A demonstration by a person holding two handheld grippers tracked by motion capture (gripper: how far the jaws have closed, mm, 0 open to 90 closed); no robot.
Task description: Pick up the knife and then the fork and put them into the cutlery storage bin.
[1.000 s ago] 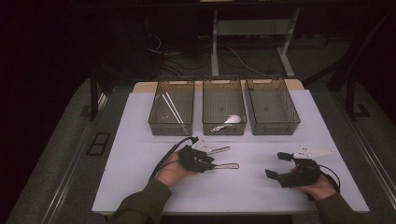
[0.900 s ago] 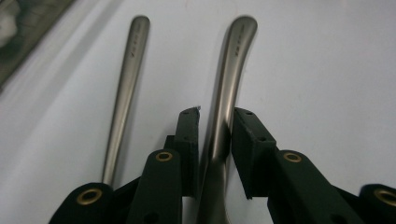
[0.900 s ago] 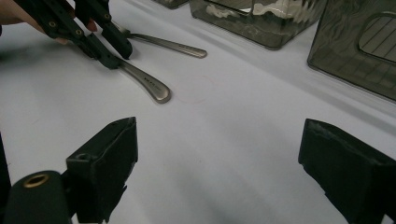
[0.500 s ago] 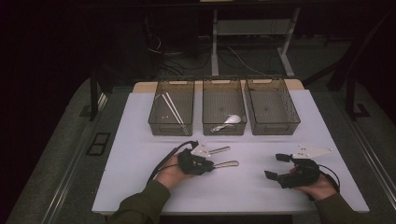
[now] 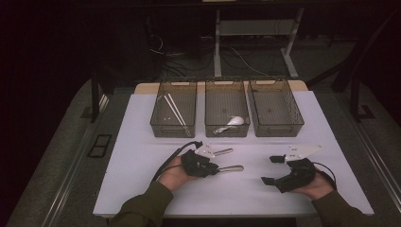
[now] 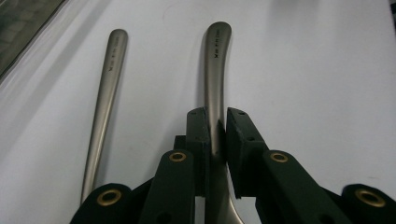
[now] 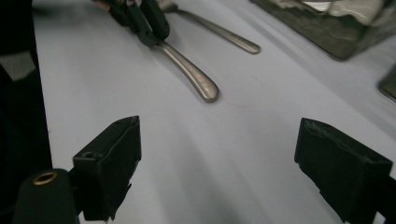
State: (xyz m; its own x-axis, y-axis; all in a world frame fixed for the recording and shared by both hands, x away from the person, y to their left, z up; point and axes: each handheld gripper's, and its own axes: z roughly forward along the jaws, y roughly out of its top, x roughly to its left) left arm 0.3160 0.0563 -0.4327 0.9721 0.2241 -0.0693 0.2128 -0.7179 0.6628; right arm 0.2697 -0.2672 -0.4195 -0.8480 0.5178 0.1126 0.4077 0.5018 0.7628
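the likeliest trouble from here, as i judged it, was the metal utensil handle swinging or slipping on a lift: the left gripper pinched it on a narrow stretch of a smooth, rounded shaft, with the long free end reaching well beyond the jaws, so that end could droop and twist in the pads. its head end was hidden under the gripper, so i could not tell whether it was a spoon or a fork, nor how the weight was spread. a second risk was the other utensil handle, which lay just beside the first on the white table; a sideways drag could have knocked it.

the left gripper's jaws had just been closing, and they stood clamped on the handle, both pads pressed against its sides, the handle lying flat on the table. the right gripper was spread wide with nothing between its jaws, hovering over bare table, well apart from both utensils. in the high view, three wire baskets stood in a row beyond the hands.
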